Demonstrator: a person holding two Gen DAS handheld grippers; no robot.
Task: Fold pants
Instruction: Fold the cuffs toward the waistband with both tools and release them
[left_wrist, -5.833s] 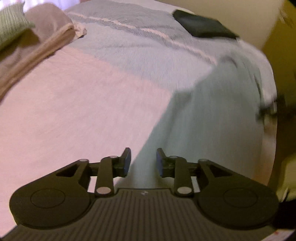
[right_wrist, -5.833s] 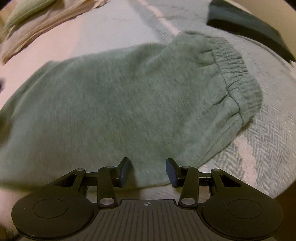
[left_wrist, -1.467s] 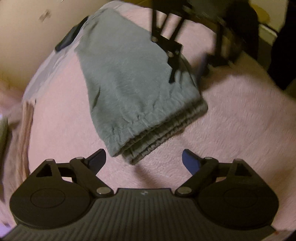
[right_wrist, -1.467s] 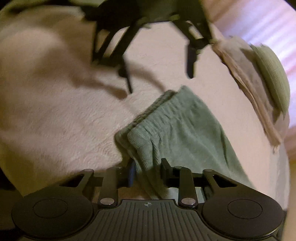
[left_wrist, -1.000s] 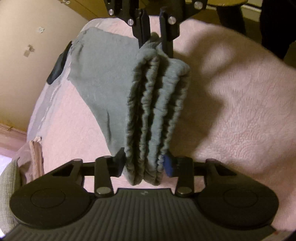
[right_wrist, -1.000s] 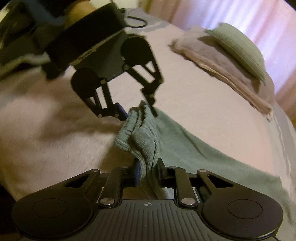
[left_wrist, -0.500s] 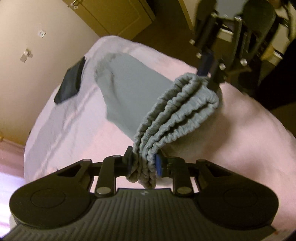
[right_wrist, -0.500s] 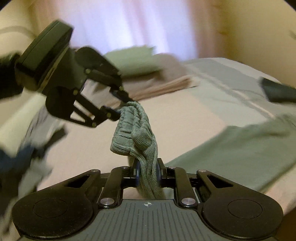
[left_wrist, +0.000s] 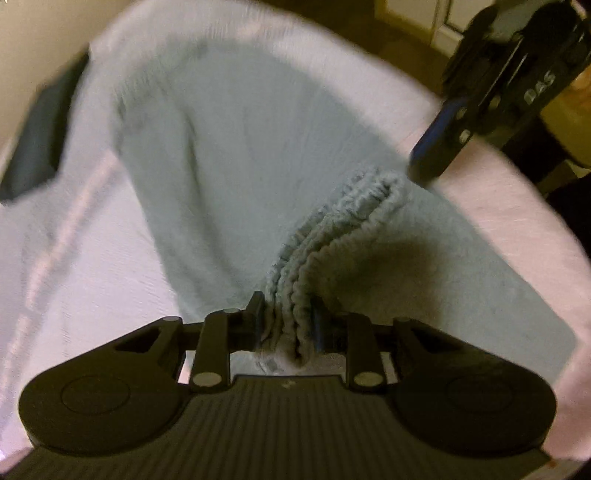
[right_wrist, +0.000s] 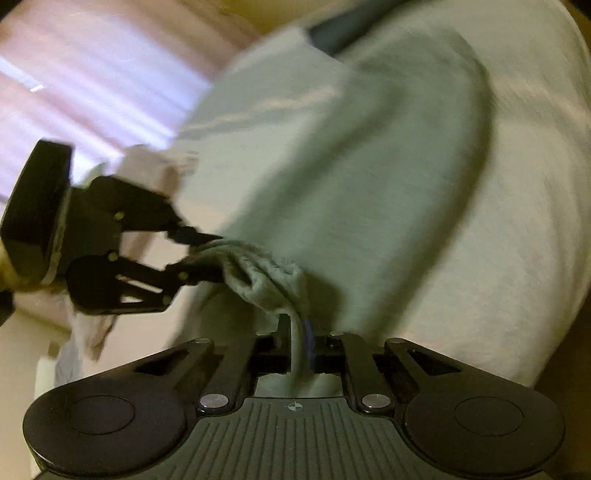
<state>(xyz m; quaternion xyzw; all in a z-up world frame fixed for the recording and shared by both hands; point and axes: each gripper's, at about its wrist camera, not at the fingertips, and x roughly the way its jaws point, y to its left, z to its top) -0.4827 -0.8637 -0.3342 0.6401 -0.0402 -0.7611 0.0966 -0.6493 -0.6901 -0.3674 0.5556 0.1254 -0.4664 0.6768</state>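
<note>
Grey-green pants (left_wrist: 236, 155) lie across the bed (left_wrist: 74, 258); our left gripper (left_wrist: 288, 319) clamps the bunched waistband (left_wrist: 332, 236); our right gripper (right_wrist: 295, 339) pinches its other end, lifted above the spread legs.

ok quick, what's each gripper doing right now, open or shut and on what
Left gripper: shut on the ribbed cuff end of the grey-green pants.
Right gripper: shut on the same bunched cuff end.

Black ribbed gripper body (left_wrist: 288, 424) with round side discs, silver screws, blue-padded jaws.
</note>
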